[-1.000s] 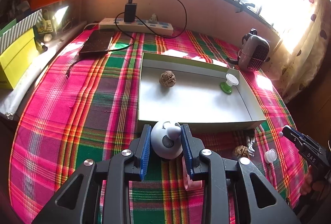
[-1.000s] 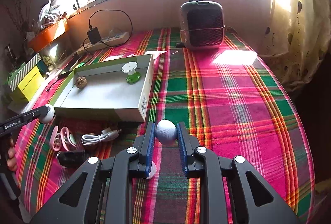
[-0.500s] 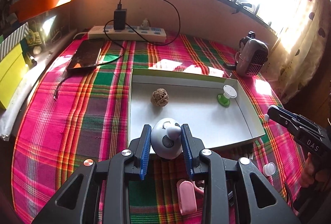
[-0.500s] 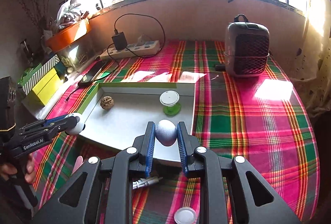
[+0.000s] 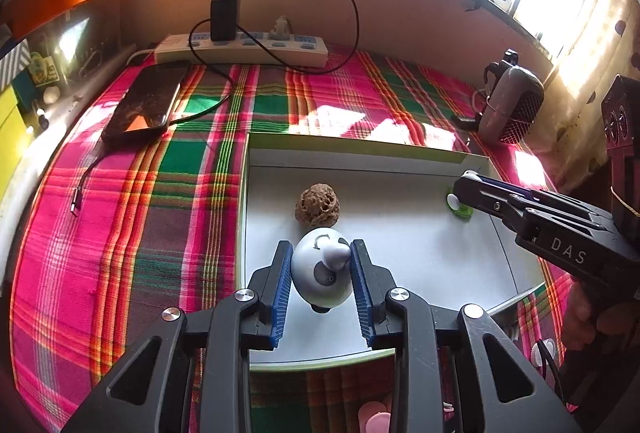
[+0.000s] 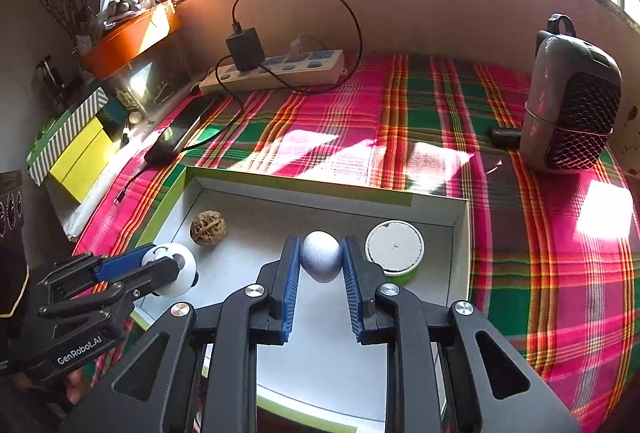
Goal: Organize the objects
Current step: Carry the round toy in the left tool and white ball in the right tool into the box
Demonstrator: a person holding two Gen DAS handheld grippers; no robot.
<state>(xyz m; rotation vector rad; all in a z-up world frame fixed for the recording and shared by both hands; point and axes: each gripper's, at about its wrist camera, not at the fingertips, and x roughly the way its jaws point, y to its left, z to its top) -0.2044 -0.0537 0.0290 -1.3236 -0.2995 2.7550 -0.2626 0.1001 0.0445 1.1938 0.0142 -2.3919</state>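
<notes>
Blue pads on your left gripper [image 5: 320,273] are clamped on a round white toy [image 5: 322,273] with dark spots, pinched on both sides and held clear above the floor of the shallow white box [image 5: 420,257]. Just ahead of those fingertips, a wrinkled brown walnut [image 5: 317,208] sits on the box floor, close to the toy but apart from it. Further ahead and to the left of the fingers, a phone [image 5: 146,107] lies on the plaid cloth [image 5: 120,233] with a power strip [image 5: 240,51] behind it.

Your right gripper [image 6: 321,261] is closed on a small pale, textured ball [image 6: 321,261], squeezed between its blue pads, also over the box. Immediately right of those fingertips stands a white-topped spool on a green base [image 6: 395,248], almost touching the right finger. To the left of the fingers you can see the walnut and your left gripper with its toy. Far to the right, a small grey heater [image 6: 572,101] stands on the cloth.
</notes>
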